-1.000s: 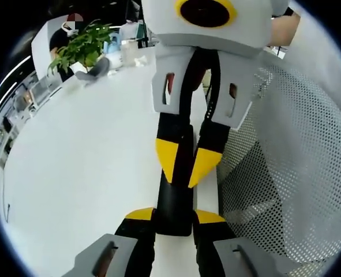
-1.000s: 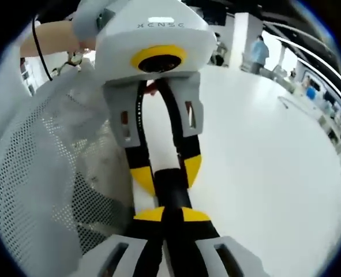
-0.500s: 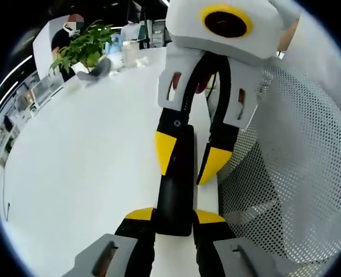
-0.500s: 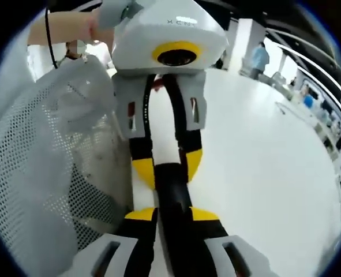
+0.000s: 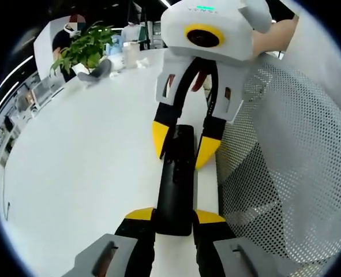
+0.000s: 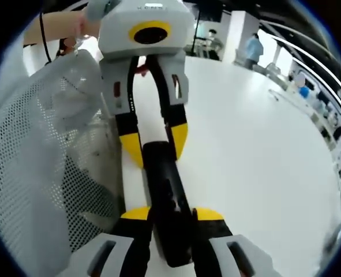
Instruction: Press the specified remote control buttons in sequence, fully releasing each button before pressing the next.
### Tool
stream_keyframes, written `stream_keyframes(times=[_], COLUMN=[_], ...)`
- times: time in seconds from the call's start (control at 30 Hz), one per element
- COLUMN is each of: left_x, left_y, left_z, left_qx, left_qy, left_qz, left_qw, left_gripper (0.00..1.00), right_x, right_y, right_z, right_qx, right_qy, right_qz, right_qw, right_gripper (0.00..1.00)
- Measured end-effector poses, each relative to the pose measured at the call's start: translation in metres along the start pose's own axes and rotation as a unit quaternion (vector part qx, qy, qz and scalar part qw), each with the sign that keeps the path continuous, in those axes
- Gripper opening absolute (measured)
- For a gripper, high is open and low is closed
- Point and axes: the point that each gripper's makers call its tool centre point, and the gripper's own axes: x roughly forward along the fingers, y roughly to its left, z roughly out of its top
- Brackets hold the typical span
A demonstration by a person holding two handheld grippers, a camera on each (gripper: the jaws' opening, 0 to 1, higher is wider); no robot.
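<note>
A black remote control (image 5: 176, 184) lies lengthwise on the white table (image 5: 78, 173). My left gripper (image 5: 175, 216) is shut on its near end, a yellow-tipped jaw on each side. Facing it from the top of the left gripper view, my right gripper (image 5: 183, 145) has its yellow tips spread on either side of the remote's far end. In the right gripper view the remote (image 6: 164, 184) runs down between my right gripper's (image 6: 172, 214) parted jaws. Its other end sits between the tips of the left gripper (image 6: 154, 143).
A white perforated mesh surface (image 5: 285, 167) rises close beside the remote, also seen as mesh (image 6: 37, 173) in the right gripper view. A potted plant (image 5: 81, 49) and bottles stand at the table's far end. A person (image 6: 254, 49) stands in the background. A hand (image 6: 55, 29) holds the left gripper.
The right gripper's jaws have spread wider and now straddle the remote instead of sitting close together over it. It has also drawn back along the remote. The left gripper has kept its hold.
</note>
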Motion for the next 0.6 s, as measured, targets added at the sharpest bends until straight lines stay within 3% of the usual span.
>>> stream_keyframes(times=[0.6], left_x=[0.0007], left_y=[0.0], left_z=[0.0008], left_qx=[-0.013], left_qy=[0.001], left_qz=[0.01], left_qw=[0.9999], left_gripper=[0.25], right_x=[-0.0041], right_y=[-0.0002], right_z=[-0.0068], right_qx=[0.005], right_qy=[-0.005], right_qz=[0.011], right_qw=[0.9999], right_gripper=[0.23])
